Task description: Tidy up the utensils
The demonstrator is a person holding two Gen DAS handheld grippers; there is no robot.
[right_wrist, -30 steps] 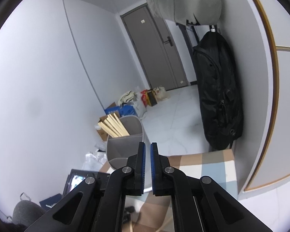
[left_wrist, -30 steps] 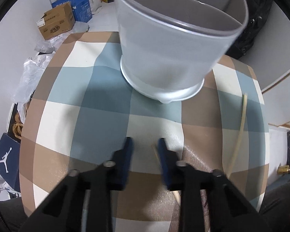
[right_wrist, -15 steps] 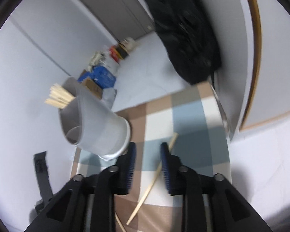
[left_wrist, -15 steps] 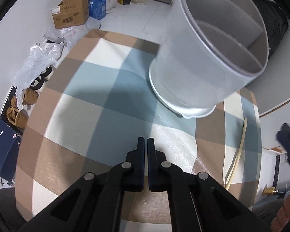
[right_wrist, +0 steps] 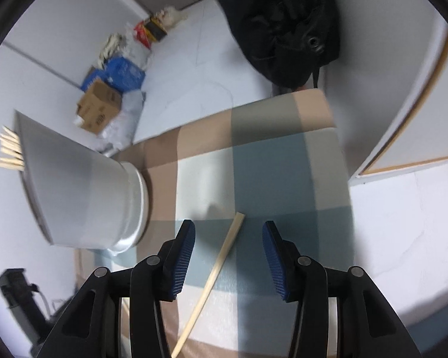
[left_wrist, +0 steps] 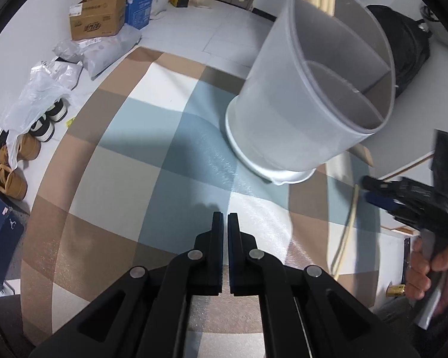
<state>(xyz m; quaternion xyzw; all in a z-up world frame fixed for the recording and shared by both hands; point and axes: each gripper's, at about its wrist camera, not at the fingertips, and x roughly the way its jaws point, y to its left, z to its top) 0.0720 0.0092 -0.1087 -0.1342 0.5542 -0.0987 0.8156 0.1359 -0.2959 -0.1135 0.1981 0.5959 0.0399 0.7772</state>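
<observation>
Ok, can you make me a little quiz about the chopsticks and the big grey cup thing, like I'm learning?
1. True or false: the left hand-held gripper is shut with nothing between its fingers.
2. What lies on the checked tablecloth between the fingers of the right hand-held gripper? A) a spoon B) a wooden chopstick C) a fork
3. Fill in: the chopsticks already in the grey utensil holder stick out of its ____.

Key
1. True.
2. B. The jaws are opening and do not touch it yet.
3. Top (its open mouth); the bundle of chopsticks pokes out there.
</observation>
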